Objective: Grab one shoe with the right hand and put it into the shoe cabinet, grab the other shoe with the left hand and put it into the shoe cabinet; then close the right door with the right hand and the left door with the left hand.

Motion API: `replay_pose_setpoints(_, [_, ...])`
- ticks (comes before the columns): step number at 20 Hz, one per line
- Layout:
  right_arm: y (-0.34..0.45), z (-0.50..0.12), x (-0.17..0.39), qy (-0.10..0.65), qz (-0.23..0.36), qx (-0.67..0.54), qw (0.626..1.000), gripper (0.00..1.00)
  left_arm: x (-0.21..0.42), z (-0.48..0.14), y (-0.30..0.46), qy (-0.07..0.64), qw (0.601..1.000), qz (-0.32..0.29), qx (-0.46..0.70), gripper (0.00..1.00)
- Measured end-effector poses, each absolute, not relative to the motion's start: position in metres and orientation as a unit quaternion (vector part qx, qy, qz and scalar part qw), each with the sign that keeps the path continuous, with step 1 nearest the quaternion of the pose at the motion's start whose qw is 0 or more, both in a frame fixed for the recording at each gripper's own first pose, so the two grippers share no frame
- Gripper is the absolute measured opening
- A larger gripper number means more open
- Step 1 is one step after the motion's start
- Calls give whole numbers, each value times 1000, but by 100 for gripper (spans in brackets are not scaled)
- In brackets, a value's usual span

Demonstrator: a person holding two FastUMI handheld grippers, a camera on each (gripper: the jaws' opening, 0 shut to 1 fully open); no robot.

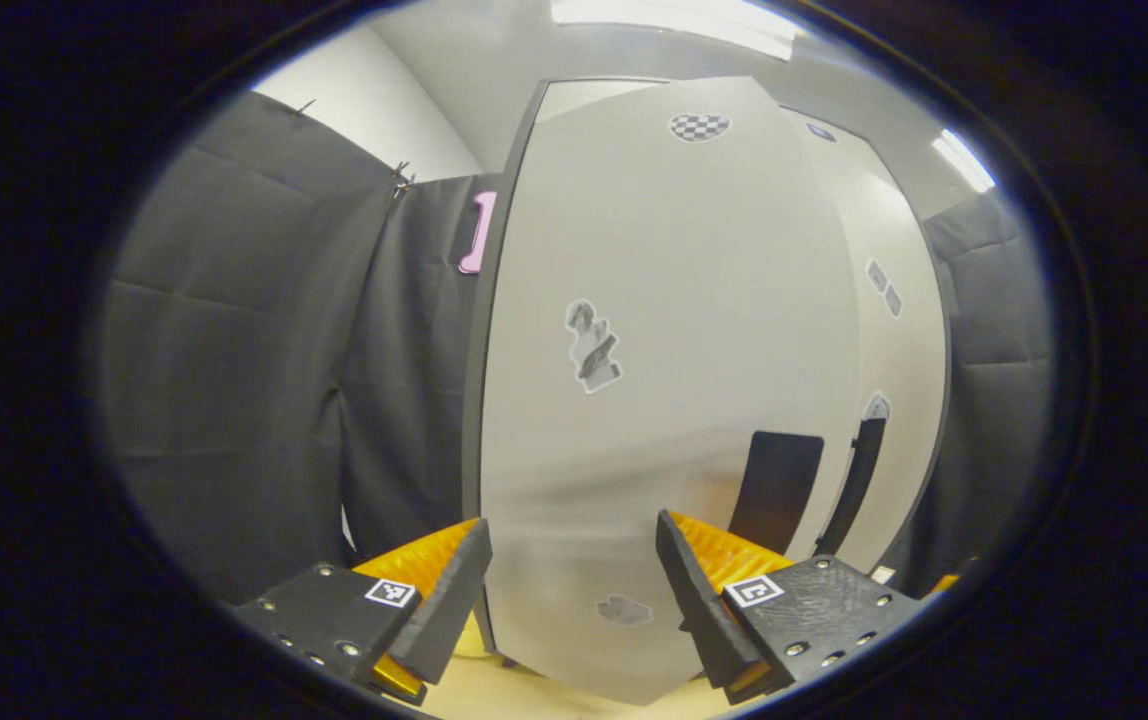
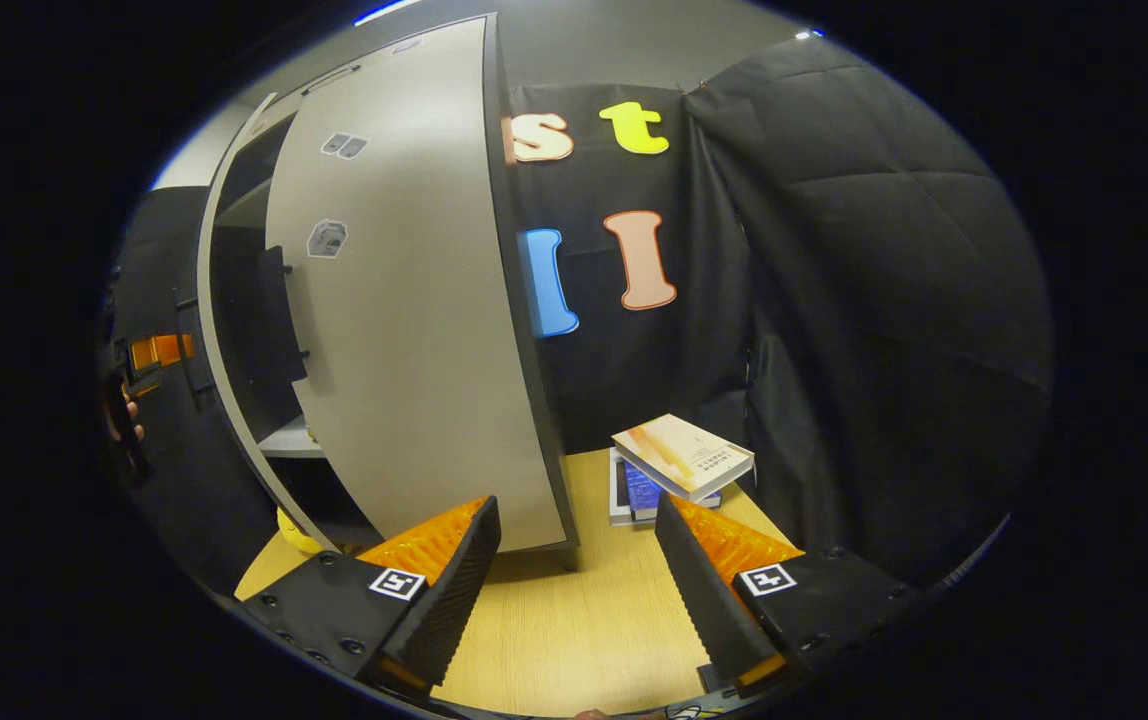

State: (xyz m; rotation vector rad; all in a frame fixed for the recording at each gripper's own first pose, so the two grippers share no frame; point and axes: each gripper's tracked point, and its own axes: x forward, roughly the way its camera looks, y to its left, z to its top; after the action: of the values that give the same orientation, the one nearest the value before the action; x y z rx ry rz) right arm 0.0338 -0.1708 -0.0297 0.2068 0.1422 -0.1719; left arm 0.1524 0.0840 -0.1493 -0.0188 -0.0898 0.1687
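- Left door is nearly closed in front of the spread, empty left gripper; an off-centre push could make it bounce back.
- Right door is ajar; the released, empty right gripper could snag its edge.
- I cannot make out the 2 shoes.

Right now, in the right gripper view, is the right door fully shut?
No, the right door stands ajar, with the cabinet's dark interior showing beside it.

Cabinet door smooth, matt; floor pale wood-grain; booth wall creased cloth; book paper.
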Motion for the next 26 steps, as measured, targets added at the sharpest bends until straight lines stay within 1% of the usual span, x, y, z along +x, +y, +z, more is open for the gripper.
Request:
replay_pose_setpoints(2, [-166, -20, 35, 61, -87, 105, 989, 98, 152, -145, 82, -49, 996, 76, -17, 94])
replay_pose_setpoints(5, [-160, -5, 34, 43, -85, 93, 991, 98, 146, -135, 74, -71, 996, 47, -24, 94])
replay_pose_setpoints(10, [-141, 24, 33, 6, -69, 85, 994, 98, 134, -127, 72, -94, 995, 29, -9, 94])
replay_pose_setpoints(11, [-137, 28, 34, 0, -66, 82, 994, 98, 124, -131, 71, -98, 995, 26, -11, 94])
replay_pose_setpoints(12, [-133, 31, 35, -3, -63, 79, 995, 92, 109, -135, 72, -100, 995, 23, -13, 95])
replay_pose_setpoints(13, [-128, 34, 37, -6, -58, 75, 995, 98, 96, -138, 74, -102, 994, 23, -15, 95])
replay_pose_setpoints(16, [-110, 41, 42, -14, -42, 68, 997, 98, 62, -150, 81, -102, 994, 24, -22, 94])
replay_pose_setpoints(17, [-103, 40, 44, -13, -38, 66, 997, 92, 57, -155, 83, -100, 994, 24, -23, 95])
replay_pose_setpoints(18, [-97, 39, 46, -10, -34, 64, 997, 98, 54, -160, 84, -100, 995, 22, -23, 94])
replay_pose_setpoints(23, [-66, 30, 55, 4, -12, 57, 998, 98, 31, -181, 92, -96, 994, 28, -37, 94])
replay_pose_setpoints(26, [-52, 17, 62, 32, -2, 61, 998, 98, 30, -194, 92, -79, 996, 33, -30, 95])
